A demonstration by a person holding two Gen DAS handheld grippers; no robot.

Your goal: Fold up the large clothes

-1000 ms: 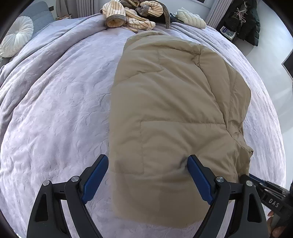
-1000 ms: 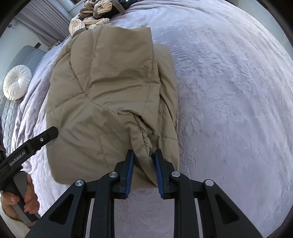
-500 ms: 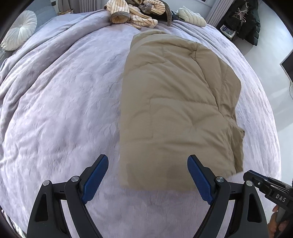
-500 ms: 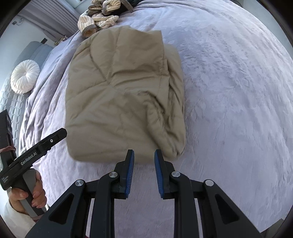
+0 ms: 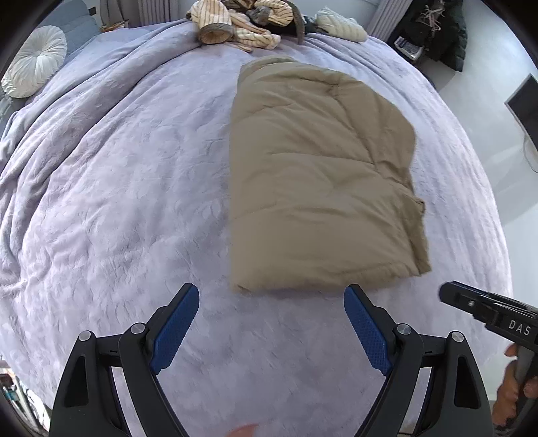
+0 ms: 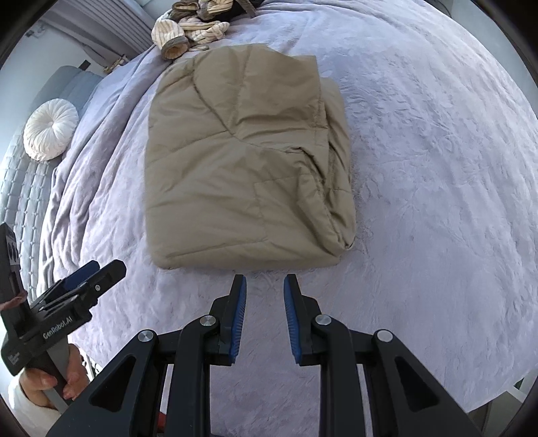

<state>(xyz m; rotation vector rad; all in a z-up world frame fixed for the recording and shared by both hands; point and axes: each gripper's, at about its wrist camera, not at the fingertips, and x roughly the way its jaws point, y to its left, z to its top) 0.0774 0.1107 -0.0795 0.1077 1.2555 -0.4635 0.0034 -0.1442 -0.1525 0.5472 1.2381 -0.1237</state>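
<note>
Tan quilted jacket (image 5: 319, 188) is seen folded on lavender bed (image 5: 117, 201). L hand-held gripper (image 5: 270, 332) held wide open, empty; R hand-held gripper (image 6: 264, 319) partly open, empty.

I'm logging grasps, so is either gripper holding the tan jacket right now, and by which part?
Nothing is held. The left gripper and right gripper are both open, short of the folded tan jacket.

Folded jacket (image 5: 319, 188), just ahead of both tools: plain khaki-tan, quilted stitch lines. Bedspread (image 5: 117, 188) beneath: pale lavender, embossed leaf pattern. Left gripper (image 5: 270, 322) and right gripper (image 6: 264, 312): black frames, blue textured pads. Far ahead: clothes pile (image 5: 242, 20), cream with brown stripes. Far left: round cushion (image 6: 50, 129), white, pleated.
</note>
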